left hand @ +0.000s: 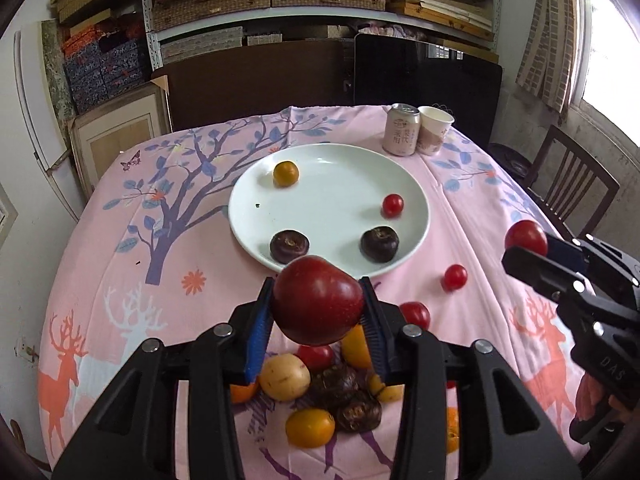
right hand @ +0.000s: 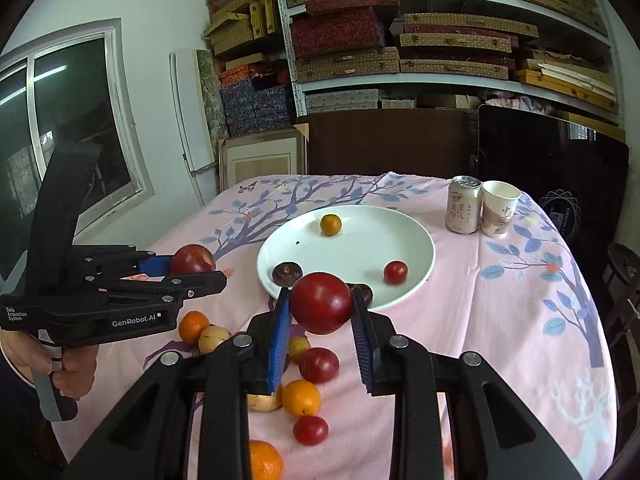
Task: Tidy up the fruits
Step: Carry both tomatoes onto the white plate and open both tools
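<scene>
Both claws clamp red fruit.
Left claw [left hand: 318, 308] grips an apple [left hand: 318, 300]; right claw [right hand: 322, 320] a tomato [right hand: 321, 303], mid-frame below the plate [left hand: 348, 148].

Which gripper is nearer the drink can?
Right. The right gripper, holding a red fruit, sits on the side of the drink can; the left gripper holds its fruit farther off.

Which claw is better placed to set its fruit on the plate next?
Probably the left claw. Its red apple hangs just short of the white plate's near rim, straight ahead. The right claw holds a red plum and also sits near the rim, but seems further off to the side.
</scene>
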`<state>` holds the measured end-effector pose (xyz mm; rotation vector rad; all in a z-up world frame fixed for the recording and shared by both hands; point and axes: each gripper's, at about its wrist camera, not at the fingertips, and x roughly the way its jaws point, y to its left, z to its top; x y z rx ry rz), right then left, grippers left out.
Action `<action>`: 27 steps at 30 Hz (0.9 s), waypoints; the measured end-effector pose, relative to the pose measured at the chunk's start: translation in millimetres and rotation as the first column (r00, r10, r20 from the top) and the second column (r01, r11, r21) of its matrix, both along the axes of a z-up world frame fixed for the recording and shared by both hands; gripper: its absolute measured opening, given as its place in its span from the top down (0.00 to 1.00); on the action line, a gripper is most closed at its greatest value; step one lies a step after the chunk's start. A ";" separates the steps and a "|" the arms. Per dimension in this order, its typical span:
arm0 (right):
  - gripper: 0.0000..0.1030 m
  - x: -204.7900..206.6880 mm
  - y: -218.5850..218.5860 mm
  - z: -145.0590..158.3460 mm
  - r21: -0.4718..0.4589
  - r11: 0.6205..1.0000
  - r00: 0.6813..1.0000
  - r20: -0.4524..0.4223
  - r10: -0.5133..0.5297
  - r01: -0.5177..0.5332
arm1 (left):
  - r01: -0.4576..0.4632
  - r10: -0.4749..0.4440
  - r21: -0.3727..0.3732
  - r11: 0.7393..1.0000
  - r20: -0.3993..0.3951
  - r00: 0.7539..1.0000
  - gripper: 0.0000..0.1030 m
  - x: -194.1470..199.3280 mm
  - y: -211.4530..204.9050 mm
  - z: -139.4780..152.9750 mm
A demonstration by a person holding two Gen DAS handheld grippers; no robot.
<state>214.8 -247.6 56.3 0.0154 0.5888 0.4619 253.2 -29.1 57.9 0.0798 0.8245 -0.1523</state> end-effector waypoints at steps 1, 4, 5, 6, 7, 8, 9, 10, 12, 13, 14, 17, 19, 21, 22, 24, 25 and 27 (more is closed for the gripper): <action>0.71 9.8 5.1 -3.6 -0.013 1.000 1.000 -0.011 0.000 0.000 | -0.007 0.007 0.002 1.000 -0.008 1.000 0.61 11.1 1.2 -3.1; 0.71 41.6 18.4 -19.1 -0.043 0.999 0.998 -0.062 -0.002 -0.001 | -0.026 0.026 0.008 1.000 -0.043 0.999 0.61 45.0 4.6 -18.5; 0.71 48.7 22.6 -24.9 -0.051 0.999 0.997 -0.076 -0.003 -0.001 | -0.032 0.032 0.011 0.999 -0.057 0.998 0.61 55.0 5.6 -24.2; 0.71 57.4 25.7 -29.5 -0.059 0.998 0.996 -0.088 -0.003 -0.002 | -0.036 0.037 0.014 0.999 -0.070 0.997 0.61 64.7 6.3 -30.0; 0.71 64.7 29.2 -33.6 -0.067 0.998 0.995 -0.099 -0.001 -0.005 | -0.039 0.041 0.016 0.999 -0.082 0.996 0.61 73.5 5.4 -37.1; 0.71 72.2 32.6 -37.8 -0.076 0.997 0.994 -0.107 0.001 -0.009 | -0.042 0.044 0.017 0.999 -0.091 0.995 0.61 81.9 5.4 -42.7; 0.71 79.6 36.5 -42.2 -0.086 0.996 0.993 -0.119 0.007 -0.017 | -0.046 0.048 0.019 0.999 -0.099 0.994 0.61 89.7 5.6 -47.6; 0.71 86.6 40.6 -47.1 -0.092 0.995 0.990 -0.137 0.016 -0.028 | -0.052 0.054 0.021 0.998 -0.110 0.992 0.61 97.5 6.3 -52.7; 0.70 96.6 47.3 -56.6 -0.098 0.994 0.986 -0.165 0.028 -0.045 | -0.059 0.060 0.011 0.998 -0.128 0.990 0.61 110.0 8.0 -60.1; 0.70 99.6 51.1 -60.5 -0.103 0.993 0.984 -0.176 0.031 -0.050 | -0.063 0.062 -0.004 0.998 -0.137 0.989 0.61 116.0 9.3 -63.3; 0.70 103.4 54.0 -64.0 -0.111 0.993 0.982 -0.184 0.029 -0.050 | -0.068 0.065 -0.020 0.997 -0.143 0.988 0.60 120.5 10.6 -65.4; 0.59 110.5 57.6 -70.7 -0.118 0.991 0.980 -0.195 0.032 -0.056 | -0.112 0.107 -0.034 0.993 -0.117 0.987 0.32 126.0 16.4 -64.9; 0.54 108.5 55.6 -70.2 -0.114 0.992 0.982 -0.184 0.028 -0.050 | -0.126 0.122 -0.045 0.991 -0.090 0.988 0.29 124.2 19.7 -60.4; 0.54 105.4 51.3 -67.9 -0.103 0.994 0.983 -0.182 0.025 -0.044 | -0.117 0.112 -0.050 0.992 -0.095 0.989 0.29 121.6 20.8 -57.4; 0.54 103.6 48.5 -66.2 -0.097 0.995 0.983 -0.183 0.021 -0.039 | -0.121 0.116 -0.048 0.992 -0.092 0.989 0.29 119.0 21.5 -56.0; 0.54 99.8 41.8 -63.1 -0.081 0.996 0.981 -0.193 0.018 -0.034 | -0.123 0.119 -0.044 0.991 -0.087 0.989 0.27 112.1 22.8 -53.4; 0.54 97.4 38.2 -61.3 -0.074 0.997 0.980 -0.196 0.016 -0.031 | -0.121 0.117 -0.042 0.992 -0.086 0.989 0.26 105.9 23.2 -51.7; 0.51 89.5 30.3 -58.0 -0.062 0.998 0.979 -0.202 0.006 -0.018 | -0.122 0.119 -0.037 0.992 -0.082 0.989 0.25 96.3 25.8 -49.8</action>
